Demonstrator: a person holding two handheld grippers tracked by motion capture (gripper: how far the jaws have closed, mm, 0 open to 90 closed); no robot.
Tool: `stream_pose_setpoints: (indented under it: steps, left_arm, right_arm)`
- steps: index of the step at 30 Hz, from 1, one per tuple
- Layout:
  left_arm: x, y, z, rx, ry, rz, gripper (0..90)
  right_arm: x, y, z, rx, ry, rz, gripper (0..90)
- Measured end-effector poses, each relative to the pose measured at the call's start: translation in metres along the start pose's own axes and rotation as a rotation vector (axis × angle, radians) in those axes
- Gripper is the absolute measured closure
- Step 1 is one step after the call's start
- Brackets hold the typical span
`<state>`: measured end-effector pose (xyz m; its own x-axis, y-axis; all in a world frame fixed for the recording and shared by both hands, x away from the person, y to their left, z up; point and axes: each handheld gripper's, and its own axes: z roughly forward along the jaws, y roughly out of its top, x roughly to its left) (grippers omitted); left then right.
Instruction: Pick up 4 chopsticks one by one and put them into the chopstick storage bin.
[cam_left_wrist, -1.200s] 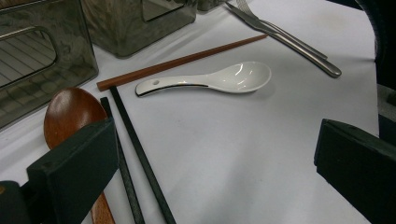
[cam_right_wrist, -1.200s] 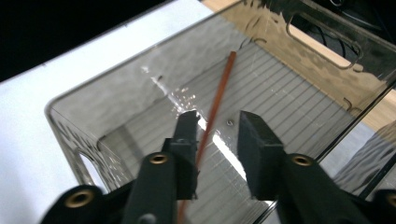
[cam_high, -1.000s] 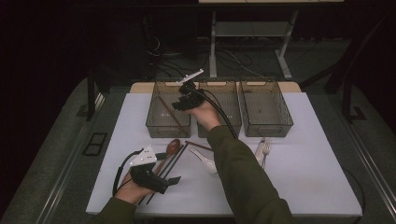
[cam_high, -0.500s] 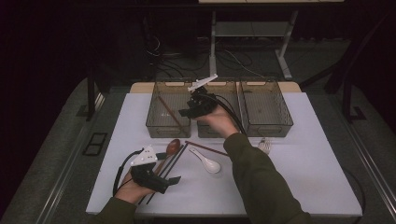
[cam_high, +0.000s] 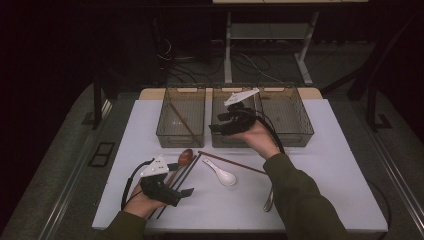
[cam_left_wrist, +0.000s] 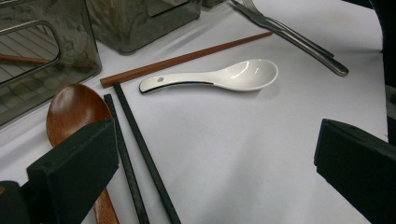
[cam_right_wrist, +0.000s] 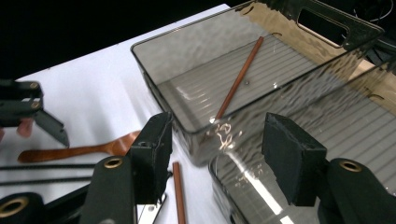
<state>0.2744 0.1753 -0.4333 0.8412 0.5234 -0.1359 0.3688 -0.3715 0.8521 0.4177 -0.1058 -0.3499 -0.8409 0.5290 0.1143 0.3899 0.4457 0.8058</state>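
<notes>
Right gripper (cam_high: 216, 125) hangs over the middle bin (cam_high: 235, 141), jaws just opening, nothing between them. Left gripper (cam_high: 182, 194) rests spread and empty on the table (cam_high: 330, 165) beside the black chopsticks (cam_left_wrist: 140, 154). One brown chopstick (cam_right_wrist: 238, 79) lies in the left bin (cam_high: 181, 135).

tabletop (cam_high: 345, 165): white
far edge: three clear bins (cam_high: 181, 131)
near side: white spoon (cam_high: 221, 173), wooden spoon (cam_high: 184, 159), brown chopstick (cam_high: 235, 163), black chopsticks (cam_high: 181, 176), fork (cam_high: 269, 199)

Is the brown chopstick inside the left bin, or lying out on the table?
One is inside. A brown chopstick lies slanted on the ribbed floor of the left bin. A second brown chopstick lies out on the table.
</notes>
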Motion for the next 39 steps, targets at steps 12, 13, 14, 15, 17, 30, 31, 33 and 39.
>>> stream_pose_setpoints:
  steps: [12, 13, 14, 15, 17, 30, 31, 33, 39]
  left_arm:
    - [0.000, 0.000, -0.001, -0.008, 0.005, -0.004, 0.0]
    - [0.000, 0.000, -0.001, -0.004, 0.006, -0.005, 0.0]
    - [0.000, 0.000, 0.000, -0.003, 0.006, -0.008, 0.0]
    - [0.000, 0.000, 0.000, -0.001, 0.006, -0.005, 0.0]
    - [0.000, 0.000, 0.000, 0.003, 0.006, -0.003, 0.0]
    - [0.000, -0.001, 0.001, 0.007, 0.007, -0.001, 0.0]
    - [-0.001, -0.001, 0.001, 0.011, 0.007, 0.002, 0.0]
    - [-0.001, -0.001, 0.001, 0.013, 0.006, 0.009, 0.0]
    - [-0.002, -0.001, 0.000, 0.018, 0.000, 0.015, 0.0]
  right_arm:
    - [-0.002, -0.034, -0.032, -0.017, 0.021, -0.023, 43.7]
    - [-0.002, -0.037, -0.034, -0.016, 0.021, -0.020, 44.2]
    - [-0.003, -0.041, -0.035, -0.014, 0.021, -0.023, 44.5]
    - [-0.003, -0.045, -0.036, -0.011, 0.019, -0.025, 44.8]
    - [-0.004, -0.053, -0.038, -0.006, 0.024, -0.024, 45.9]
    - [-0.006, -0.099, -0.046, 0.080, 0.028, -0.028, 61.6]
    - [-0.006, -0.101, -0.046, 0.079, 0.031, -0.025, 62.5]
    - [-0.007, -0.106, -0.045, 0.081, 0.033, -0.020, 65.0]
    - [-0.003, -0.116, -0.035, 0.137, 0.042, -0.042, 72.5]
